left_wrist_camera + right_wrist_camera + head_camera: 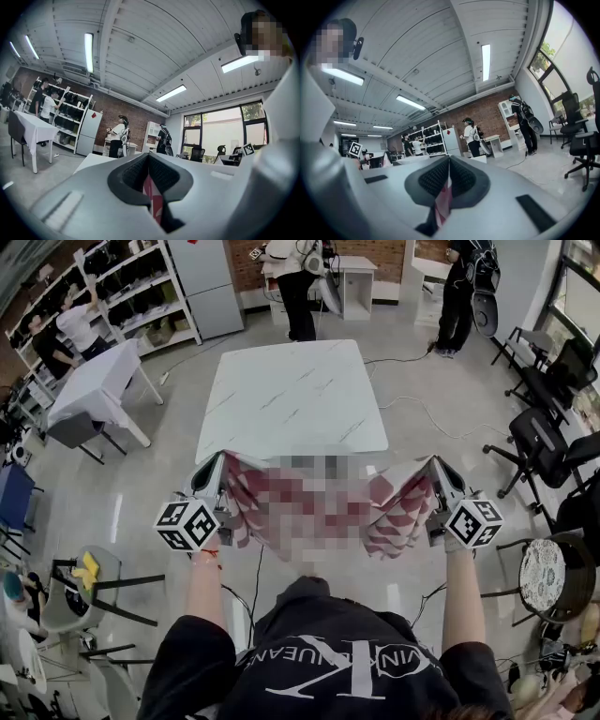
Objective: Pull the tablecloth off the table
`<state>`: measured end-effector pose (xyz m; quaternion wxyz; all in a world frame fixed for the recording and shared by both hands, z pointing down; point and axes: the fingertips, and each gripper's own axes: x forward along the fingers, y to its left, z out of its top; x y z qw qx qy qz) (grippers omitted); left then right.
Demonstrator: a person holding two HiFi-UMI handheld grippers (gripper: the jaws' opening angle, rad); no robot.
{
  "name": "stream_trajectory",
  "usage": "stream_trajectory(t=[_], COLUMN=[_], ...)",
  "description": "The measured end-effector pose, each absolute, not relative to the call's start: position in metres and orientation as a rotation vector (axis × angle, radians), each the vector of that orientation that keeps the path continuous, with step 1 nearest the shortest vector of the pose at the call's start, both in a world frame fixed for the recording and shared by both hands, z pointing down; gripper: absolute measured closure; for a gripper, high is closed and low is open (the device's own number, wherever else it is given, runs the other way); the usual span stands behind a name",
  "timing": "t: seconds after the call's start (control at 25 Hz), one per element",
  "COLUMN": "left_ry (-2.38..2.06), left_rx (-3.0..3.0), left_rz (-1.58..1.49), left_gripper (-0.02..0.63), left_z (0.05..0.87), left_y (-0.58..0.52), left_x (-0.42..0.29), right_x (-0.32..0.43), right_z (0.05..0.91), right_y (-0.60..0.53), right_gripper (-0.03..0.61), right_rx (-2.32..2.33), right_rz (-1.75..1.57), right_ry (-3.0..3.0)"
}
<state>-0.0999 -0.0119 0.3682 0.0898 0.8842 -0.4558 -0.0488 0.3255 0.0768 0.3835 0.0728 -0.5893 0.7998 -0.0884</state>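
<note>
Red-and-white tablecloth (405, 510) pinched at both ends. Left tongs (214, 474) closed tight on one edge: in the left gripper view the dark pads of the left tongs (150, 176) meet with only a sliver of the tablecloth (153, 202) between them. Right tongs (439, 474) likewise clamped; in the right gripper view the right tongs (449, 176) show a strip of the tablecloth (442, 206) squeezed between the jaws.

Tablecloth hangs slack between the two tongs, in front of the person's chest, off the counter (291, 399). Whether its far edge touches the counter's near rim cannot be told.

Writing: each marker cube (187, 524) carries black-and-white square codes, no words. Black shirt (319, 662) has a large white logo with lettering, upside down from the head view; only fragments legible, "VIN" and what looks like "JEAN".

Counter top is white with faint grey veining, bare. Grey glossy floor (441, 390) with a cable (427, 418) trailing across it. Second counter (98, 381) under a white cloth to the left. Office chairs (544, 442) to the right. Brick wall (248, 268), white shelving (131, 287) and several people standing at the far end.
</note>
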Motion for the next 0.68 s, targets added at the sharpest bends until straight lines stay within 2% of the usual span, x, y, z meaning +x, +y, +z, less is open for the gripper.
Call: stream_trajectory(t=[0.68], left_ry=[-1.360], left_rx=[2.620], left_rz=[-0.149], left_gripper=[0.603], left_z=[0.373], left_y=[-0.011], left_x=[-0.105], right_x=[0.326], right_z=[0.388], right_y=[0.081], right_gripper=[0.569], right_rx=[-1.780], right_rz=[-0.270], right_ry=[2.383])
